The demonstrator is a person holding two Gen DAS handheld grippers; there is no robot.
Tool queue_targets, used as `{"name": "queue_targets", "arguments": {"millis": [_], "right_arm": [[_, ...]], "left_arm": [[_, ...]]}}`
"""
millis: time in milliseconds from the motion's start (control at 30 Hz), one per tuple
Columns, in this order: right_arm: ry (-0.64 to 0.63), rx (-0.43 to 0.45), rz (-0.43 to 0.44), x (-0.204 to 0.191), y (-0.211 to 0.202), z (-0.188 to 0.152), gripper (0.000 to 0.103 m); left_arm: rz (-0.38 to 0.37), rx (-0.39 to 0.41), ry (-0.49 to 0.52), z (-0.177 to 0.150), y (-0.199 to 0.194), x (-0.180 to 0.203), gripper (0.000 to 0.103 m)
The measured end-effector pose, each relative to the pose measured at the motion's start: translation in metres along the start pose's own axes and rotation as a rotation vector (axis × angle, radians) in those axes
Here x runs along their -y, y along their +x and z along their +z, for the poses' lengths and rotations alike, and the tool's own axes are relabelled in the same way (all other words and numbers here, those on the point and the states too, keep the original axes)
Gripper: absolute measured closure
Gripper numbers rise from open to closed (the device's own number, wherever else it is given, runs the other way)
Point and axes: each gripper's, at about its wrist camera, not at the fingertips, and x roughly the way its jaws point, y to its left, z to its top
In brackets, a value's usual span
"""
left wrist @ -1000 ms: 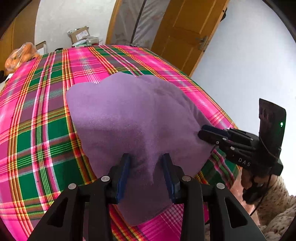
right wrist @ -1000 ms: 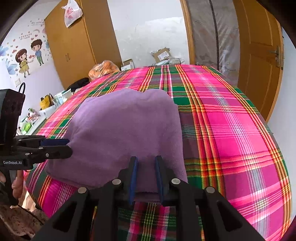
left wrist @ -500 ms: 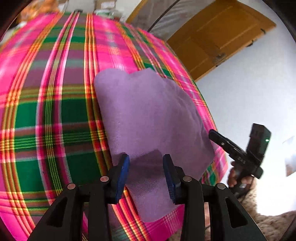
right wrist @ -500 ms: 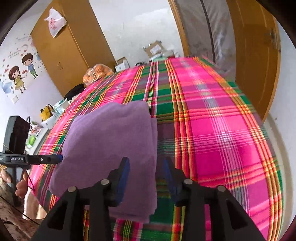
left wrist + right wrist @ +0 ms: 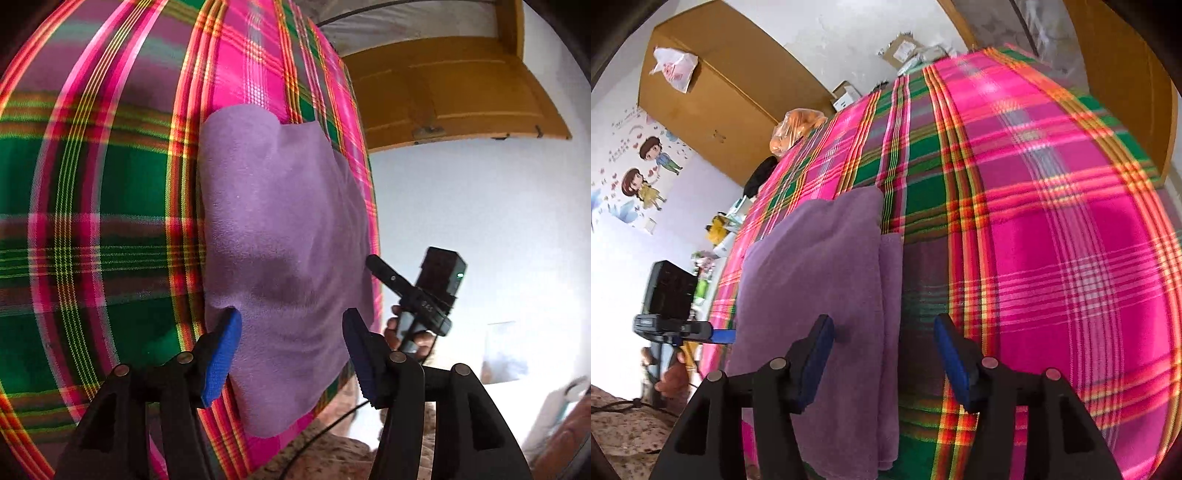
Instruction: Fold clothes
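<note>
A folded purple fleece cloth (image 5: 284, 221) lies on the plaid bed cover (image 5: 92, 184), close to the bed's near edge. My left gripper (image 5: 291, 332) hovers over the cloth's near end. Its jaws are opening, and the cloth lies loose between the blue pads (image 5: 221, 350). In the right wrist view my right gripper (image 5: 882, 334) straddles the right edge of the purple cloth (image 5: 820, 277). Its jaws are also opening, with no pad pressing the fabric. Each view shows the other gripper beside the cloth: the right gripper (image 5: 373, 261) and the left gripper (image 5: 722, 335).
A pink and green plaid cover (image 5: 1052, 240) spreads far to the right. An orange bag (image 5: 794, 129) and cardboard boxes (image 5: 846, 94) sit at the far end. A wooden wardrobe (image 5: 713, 96) and a wooden door (image 5: 443, 92) stand beyond. A hand (image 5: 402, 334) holds the right gripper's handle.
Both grippers were shut on the cloth's near edge a second ago. They have let go and their jaws have spread. Both have drawn back, rolled and tilted down, and the cloth rests flat.
</note>
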Motion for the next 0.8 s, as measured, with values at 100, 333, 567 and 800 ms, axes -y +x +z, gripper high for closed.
{"name": "queue_targets", "arguments": {"millis": [100,333,567,800], "right_arm": [[0.000,-0.010,0.016,0.000,0.002,0.003,0.046],[0.000,-0.014,0.046,0.000,0.006,0.006,0.045],[0.006,-0.048,0.151,0.006,0.010,0.009,0.040],[-0.042,-0.119,0.270,-0.007,0.030,0.019,0.030]], "left_arm": [[-0.034,-0.007,-0.057,0.002,-0.006,-0.011,0.044],[-0.041,0.041,-0.153,0.001,-0.013,-0.028,0.030],[-0.062,0.000,-0.106,0.009,0.006,-0.012,0.030],[-0.056,-0.056,-0.056,0.008,0.015,-0.007,0.030]]}}
